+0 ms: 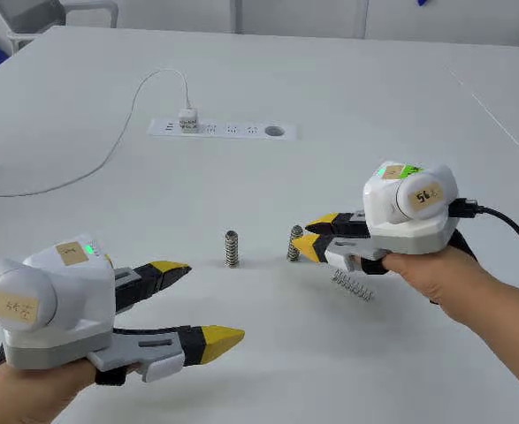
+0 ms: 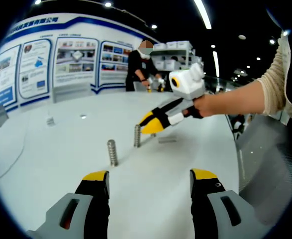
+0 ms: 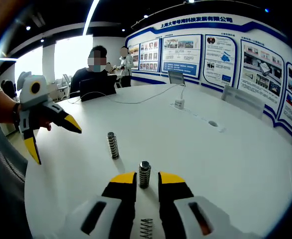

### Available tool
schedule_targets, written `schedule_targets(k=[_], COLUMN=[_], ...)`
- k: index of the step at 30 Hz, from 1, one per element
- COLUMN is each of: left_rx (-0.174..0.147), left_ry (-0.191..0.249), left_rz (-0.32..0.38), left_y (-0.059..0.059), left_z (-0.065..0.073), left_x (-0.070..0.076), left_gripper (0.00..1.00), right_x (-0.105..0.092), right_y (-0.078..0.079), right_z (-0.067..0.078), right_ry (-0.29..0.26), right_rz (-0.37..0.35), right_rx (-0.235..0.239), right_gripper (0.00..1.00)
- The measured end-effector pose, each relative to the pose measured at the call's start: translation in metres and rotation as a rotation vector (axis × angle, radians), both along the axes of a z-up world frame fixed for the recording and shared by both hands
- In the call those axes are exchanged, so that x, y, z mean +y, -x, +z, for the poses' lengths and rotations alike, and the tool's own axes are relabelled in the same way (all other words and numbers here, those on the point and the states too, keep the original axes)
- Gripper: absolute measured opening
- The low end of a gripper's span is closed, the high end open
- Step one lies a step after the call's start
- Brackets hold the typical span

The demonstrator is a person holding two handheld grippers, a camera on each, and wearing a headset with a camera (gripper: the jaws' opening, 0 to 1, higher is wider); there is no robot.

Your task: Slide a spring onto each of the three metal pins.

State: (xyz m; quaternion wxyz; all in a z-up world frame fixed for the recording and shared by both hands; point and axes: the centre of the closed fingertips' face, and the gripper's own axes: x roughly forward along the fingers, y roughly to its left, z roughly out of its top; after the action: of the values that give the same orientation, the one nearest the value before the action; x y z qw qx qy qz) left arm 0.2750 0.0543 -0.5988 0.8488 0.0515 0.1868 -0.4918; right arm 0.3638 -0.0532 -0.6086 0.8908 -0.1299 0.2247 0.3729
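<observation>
Between the right gripper (image 3: 146, 175) fingers (image 3: 123, 188), 1 loose spring (image 3: 146, 228) shows cut off.

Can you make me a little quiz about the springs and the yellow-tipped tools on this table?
1. True or false: the left tool is gripping a spring.
2. How many springs stand upright on the table? A) one B) two C) four
3. Fill in: the loose spring lies flat near the ____ tool.

Key: 1 false, it is open with nothing in it. 2 B: the first spring and the second spring. 3 the right tool.
</observation>
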Motion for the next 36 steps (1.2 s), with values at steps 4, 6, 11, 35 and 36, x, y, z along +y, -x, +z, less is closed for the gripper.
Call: schedule_targets(k=[4,6,11,35,36], left_rx=[-0.001,-0.002,-0.001,-0.003,-0.003], left_ry=[-0.001,-0.001,0.001,0.004,0.004], left_rz=[-0.004,-0.006,-0.01,-0.019,-0.019], left_y=[0.001,0.0,0.001,0.002,0.003], left_z=[0.001,0.001,0.0,0.002,0.002], left_x=[-0.001,-0.002,-0.004,-0.008,-0.008], left_gripper=[0.66,0.66,0.66,0.65,0.64], right_x=[-0.007,-0.009,-0.017,-0.055,-0.056], right_y=[0.005,0.008,0.017,0.054,0.055], right_z=[0.002,0.003,0.005,-0.023,-0.024], right_ry=[0.002,0.001,0.008,0.072,0.073], right_rz=[-0.004,-0.005,-0.007,-0.033,-0.034], right_rx=[-0.004,-0.003,-0.006,0.056,0.058], right_gripper=[0.18,0.18,0.19,0.19,0.19])
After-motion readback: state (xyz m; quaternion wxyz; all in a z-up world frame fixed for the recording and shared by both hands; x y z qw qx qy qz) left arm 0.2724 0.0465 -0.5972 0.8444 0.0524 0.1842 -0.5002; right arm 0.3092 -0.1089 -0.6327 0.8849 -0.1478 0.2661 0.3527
